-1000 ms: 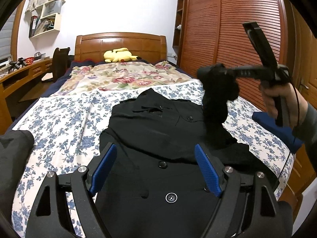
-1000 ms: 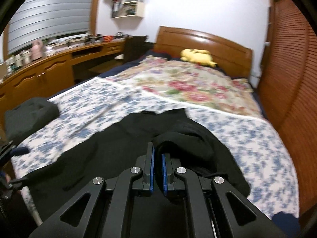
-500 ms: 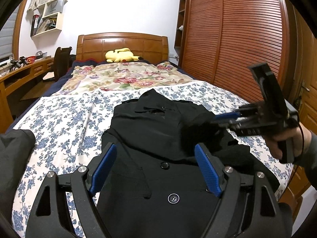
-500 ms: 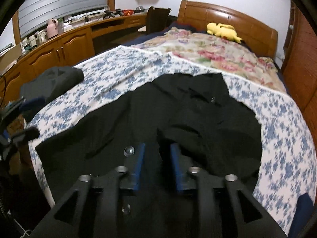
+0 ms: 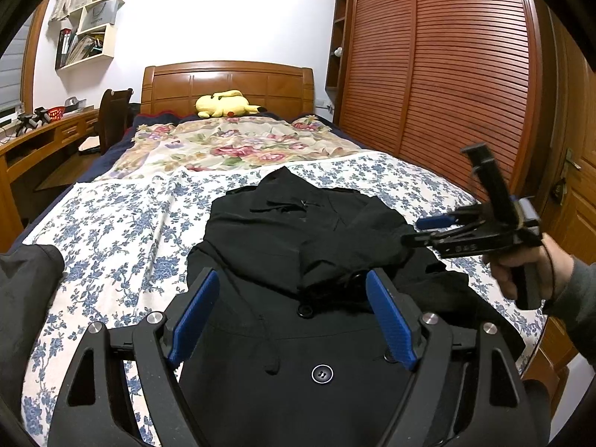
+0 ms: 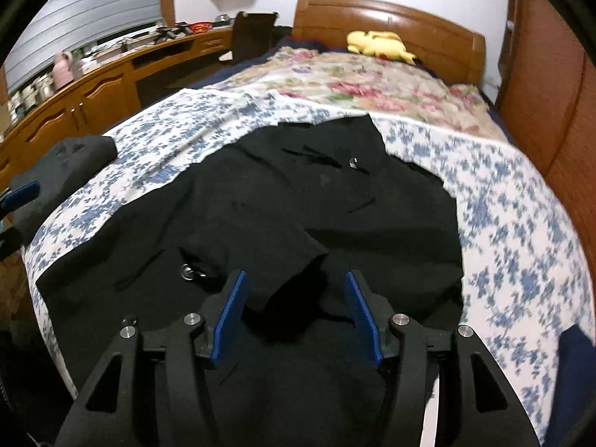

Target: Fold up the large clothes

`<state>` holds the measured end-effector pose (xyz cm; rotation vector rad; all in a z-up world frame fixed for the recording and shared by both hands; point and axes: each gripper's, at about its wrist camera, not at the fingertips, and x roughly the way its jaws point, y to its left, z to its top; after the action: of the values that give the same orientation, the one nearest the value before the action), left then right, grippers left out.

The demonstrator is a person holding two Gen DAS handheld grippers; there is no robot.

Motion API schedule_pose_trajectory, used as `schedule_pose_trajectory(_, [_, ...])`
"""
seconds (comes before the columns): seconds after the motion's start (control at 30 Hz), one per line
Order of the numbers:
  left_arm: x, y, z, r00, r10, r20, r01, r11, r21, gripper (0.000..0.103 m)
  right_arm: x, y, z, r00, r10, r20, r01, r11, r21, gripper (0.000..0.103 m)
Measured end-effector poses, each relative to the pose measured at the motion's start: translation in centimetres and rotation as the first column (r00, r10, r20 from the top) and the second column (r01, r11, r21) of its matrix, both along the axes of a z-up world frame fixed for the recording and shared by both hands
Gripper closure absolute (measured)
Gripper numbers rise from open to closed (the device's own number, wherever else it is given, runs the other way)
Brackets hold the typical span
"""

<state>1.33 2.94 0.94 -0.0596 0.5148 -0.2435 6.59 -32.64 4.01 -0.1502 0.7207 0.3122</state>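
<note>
Across the bed [image 5: 111, 231], the black coat [image 6: 298, 205] lies just ahead of both claws; right claw [image 6: 294, 309] has released the sleeve [image 6: 260, 253], now folded inward, left claw [image 5: 290, 316] gaping, empty.

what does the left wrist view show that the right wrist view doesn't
Only the left wrist view: the wardrobe, the open right claw in the hand, and the coat's white-rimmed button.
Only the right wrist view: the window blind and pink jug.
Both: the black coat on the bed, the yellow plush, the headboard.
</note>
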Motion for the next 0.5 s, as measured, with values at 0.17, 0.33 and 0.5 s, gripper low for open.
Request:
schedule_pose_trajectory(0.17, [0.0,0.0,0.0,1.0,0.004,-0.004,-0.004,1.0,0.004,0.021,1.0,0.7,-1.4,0.998,0.006,-0.058,-0.001,0.997,0.082,0.046])
schedule_pose_trajectory(0.33, [-0.1,0.5,0.1,1.0,0.009,-0.004,-0.009,1.0,0.0,0.021,3.3,2.7,-3.2,0.993,0.039,-0.111,-0.027,0.994,0.106,0.049])
schedule_pose_trajectory(0.5, [-0.4,1.5,0.1,1.0,0.021,0.001,-0.021,1.0,-0.002,0.021,3.8,5.6,-2.5,0.995,0.095,-0.029,-0.093,0.994,0.06,0.096])
